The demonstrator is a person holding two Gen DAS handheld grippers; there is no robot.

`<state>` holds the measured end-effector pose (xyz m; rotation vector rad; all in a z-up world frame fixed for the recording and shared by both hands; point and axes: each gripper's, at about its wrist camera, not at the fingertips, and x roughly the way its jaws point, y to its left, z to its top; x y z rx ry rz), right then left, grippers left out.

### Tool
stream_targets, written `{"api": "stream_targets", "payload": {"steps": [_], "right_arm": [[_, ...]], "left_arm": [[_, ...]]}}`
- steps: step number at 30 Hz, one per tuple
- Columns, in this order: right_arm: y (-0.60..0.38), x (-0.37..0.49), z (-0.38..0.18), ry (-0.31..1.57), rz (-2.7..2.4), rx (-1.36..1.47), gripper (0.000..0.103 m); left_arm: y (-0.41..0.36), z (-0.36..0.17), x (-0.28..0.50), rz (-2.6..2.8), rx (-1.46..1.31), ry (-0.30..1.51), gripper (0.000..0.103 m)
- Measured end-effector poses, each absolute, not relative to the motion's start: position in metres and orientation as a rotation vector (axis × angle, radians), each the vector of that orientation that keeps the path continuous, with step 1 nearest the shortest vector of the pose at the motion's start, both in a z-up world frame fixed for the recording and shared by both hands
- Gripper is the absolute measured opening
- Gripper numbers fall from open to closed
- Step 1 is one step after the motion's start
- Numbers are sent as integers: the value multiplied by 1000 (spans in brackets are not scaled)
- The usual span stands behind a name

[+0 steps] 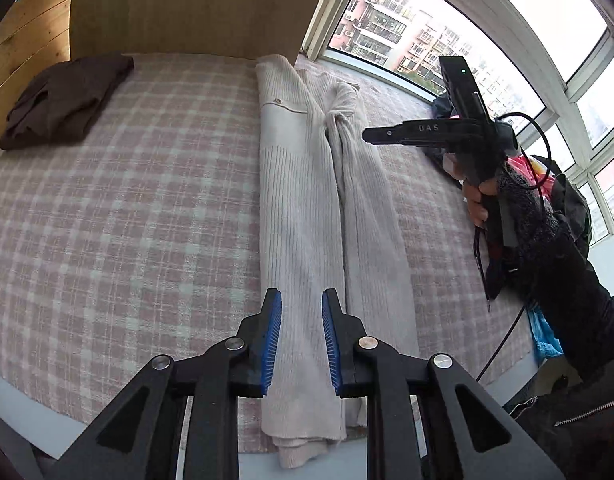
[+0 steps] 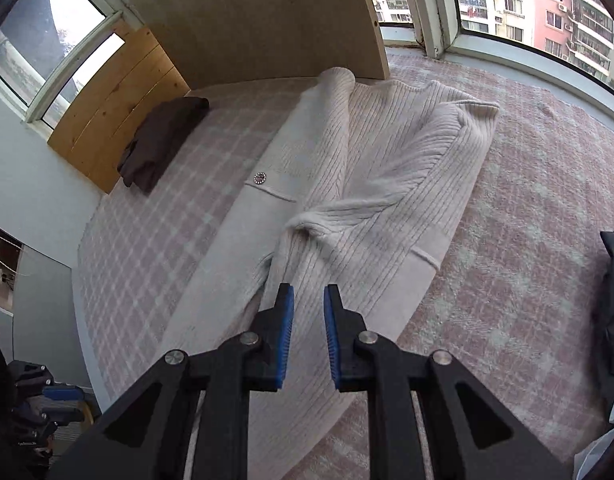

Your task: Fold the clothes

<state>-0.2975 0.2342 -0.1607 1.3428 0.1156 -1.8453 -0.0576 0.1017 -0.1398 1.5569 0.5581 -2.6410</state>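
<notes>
Cream ribbed cardigan (image 1: 303, 216) lies lengthwise on the pink-and-white checked bed cover (image 1: 127, 208), both side panels folded in toward the middle so it forms a long narrow strip; its lower hem hangs slightly over the near edge of the bed. In the right wrist view one sleeve (image 2: 391, 184) crosses diagonally over the body, and a small round button (image 2: 259, 178) shows on the left front panel. Folded dark brown garment (image 1: 67, 100) sits well apart at the far left corner, against the wooden headboard (image 1: 23, 40). Left gripper (image 1: 301, 344) hovers above the cardigan's lower end, fingers (image 1: 273, 344) narrowly apart, nothing between the blue pads. Right gripper (image 2: 309, 336) is likewise above the cardigan, fingers (image 2: 285, 336) narrowly apart and holding nothing. In the left wrist view the right gripper is held in a hand (image 1: 477, 200) off the right side of the cardigan, above the cover, not touching the fabric. Dark heap of clothes (image 1: 563, 196) sits by the window (image 1: 507, 40).
</notes>
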Motion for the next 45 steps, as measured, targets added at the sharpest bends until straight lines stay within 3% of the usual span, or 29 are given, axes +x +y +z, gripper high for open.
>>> {"api": "stream_targets", "payload": {"steps": [5, 7, 13, 24, 32, 36, 42, 44, 45], "right_arm": [[208, -327, -181, 4, -1765, 1448, 16], [201, -331, -192, 40, -1751, 1488, 16], [229, -344, -164, -80, -1731, 1435, 16], [226, -344, -179, -82, -1676, 1468, 17], [236, -352, -191, -163, -1649, 1491, 17], [238, -352, -183, -147, -1646, 1476, 18], [230, -353, -174, -73, -1680, 1452, 22], [227, -354, -176, -73, -1682, 1463, 22], [227, -355, -177, -83, -1687, 1468, 22]], "left_arm": [[129, -128, -73, -2728, 1532, 481, 21], [132, -123, -72, -2747, 1514, 463, 22], [120, -127, -94, -2731, 1503, 475, 22], [120, -166, -248, -2751, 1655, 99, 26], [127, -207, -293, -2689, 1857, -161, 27], [114, -206, -291, -2737, 1877, -87, 28], [113, -209, -293, -2753, 1924, -146, 28], [115, -213, -293, -2778, 1923, -154, 19], [115, -214, -293, -2794, 1915, -140, 10]]}}
